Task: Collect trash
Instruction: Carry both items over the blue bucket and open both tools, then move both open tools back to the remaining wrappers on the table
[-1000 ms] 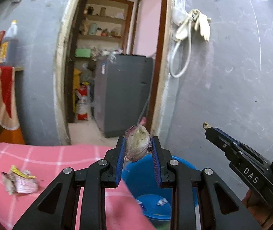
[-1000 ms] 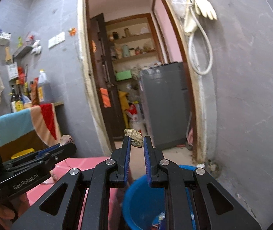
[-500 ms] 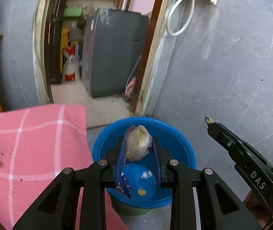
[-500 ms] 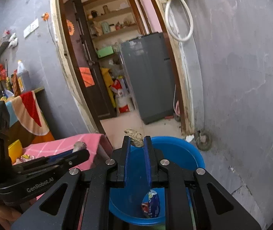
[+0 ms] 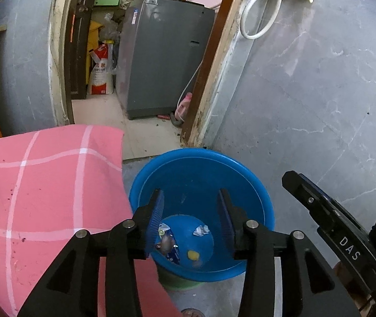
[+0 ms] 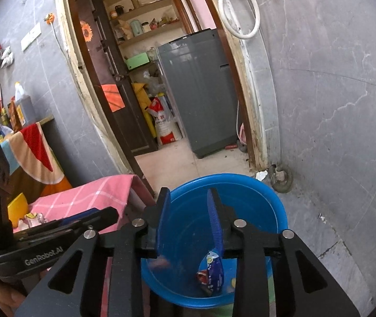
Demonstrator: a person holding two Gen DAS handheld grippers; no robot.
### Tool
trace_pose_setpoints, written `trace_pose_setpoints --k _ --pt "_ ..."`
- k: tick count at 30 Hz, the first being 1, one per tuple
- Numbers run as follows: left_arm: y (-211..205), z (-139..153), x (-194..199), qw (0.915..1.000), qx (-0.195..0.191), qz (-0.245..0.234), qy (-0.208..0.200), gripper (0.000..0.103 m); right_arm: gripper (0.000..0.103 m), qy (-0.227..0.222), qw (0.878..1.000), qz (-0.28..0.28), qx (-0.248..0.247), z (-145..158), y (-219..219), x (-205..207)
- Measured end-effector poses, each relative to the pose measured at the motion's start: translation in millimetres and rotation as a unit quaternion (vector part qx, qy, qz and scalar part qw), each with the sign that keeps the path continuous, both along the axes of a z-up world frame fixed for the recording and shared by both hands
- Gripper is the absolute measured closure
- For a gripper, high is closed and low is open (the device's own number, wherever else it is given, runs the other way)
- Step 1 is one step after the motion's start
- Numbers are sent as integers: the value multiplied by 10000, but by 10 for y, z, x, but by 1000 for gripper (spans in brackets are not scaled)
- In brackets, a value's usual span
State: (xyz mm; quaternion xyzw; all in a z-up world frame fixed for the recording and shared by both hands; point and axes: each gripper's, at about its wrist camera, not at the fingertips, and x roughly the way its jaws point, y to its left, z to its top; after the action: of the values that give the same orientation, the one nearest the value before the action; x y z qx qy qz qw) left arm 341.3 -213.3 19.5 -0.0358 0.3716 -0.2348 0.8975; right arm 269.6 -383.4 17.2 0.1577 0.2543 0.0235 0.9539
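Dropped scraps in bucket, below tools.

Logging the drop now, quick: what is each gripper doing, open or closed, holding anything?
Left gripper: open, empty, above the blue bucket.
Right gripper: open, empty, above the same bucket.

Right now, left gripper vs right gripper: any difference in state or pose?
1. The left gripper gapes wider than the right gripper.
2. The left gripper is beside the pink checked cloth; the right gripper is nearer the grey wall.
Both are open, empty, above the blue bucket.
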Motion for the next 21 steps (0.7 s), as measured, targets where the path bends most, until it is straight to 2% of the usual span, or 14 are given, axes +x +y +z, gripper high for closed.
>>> trace_pose_setpoints --k 2,6,11,13,15,19,21 --pt "51 33 -23 9999 -21 61 -93 59 73 -35 10000 -14 -23 10 5 2" --pt "222 134 -94 9991 -82 217 -368 49 58 -235 9997 -53 -51 63 26 -38" --pt "446 279 -203 9952 -73 491 -838 40 50 -619 9980 -34 -142 175 123 -116" --pt "550 328 -273 9929 -94 600 -1019 29 47 -801 9966 -5 -205 226 189 -152" --pt "685 393 -347 9892 -117 750 -1254 21 32 -988 9948 14 -267 284 258 -176" --pt "904 487 -473 9818 -141 1019 -1599 6 21 -1349 9902 108 -334 382 435 -220" --pt "1021 524 -539 9773 -179 1153 -1770 3 11 -1478 9883 150 -351 415 510 -234"
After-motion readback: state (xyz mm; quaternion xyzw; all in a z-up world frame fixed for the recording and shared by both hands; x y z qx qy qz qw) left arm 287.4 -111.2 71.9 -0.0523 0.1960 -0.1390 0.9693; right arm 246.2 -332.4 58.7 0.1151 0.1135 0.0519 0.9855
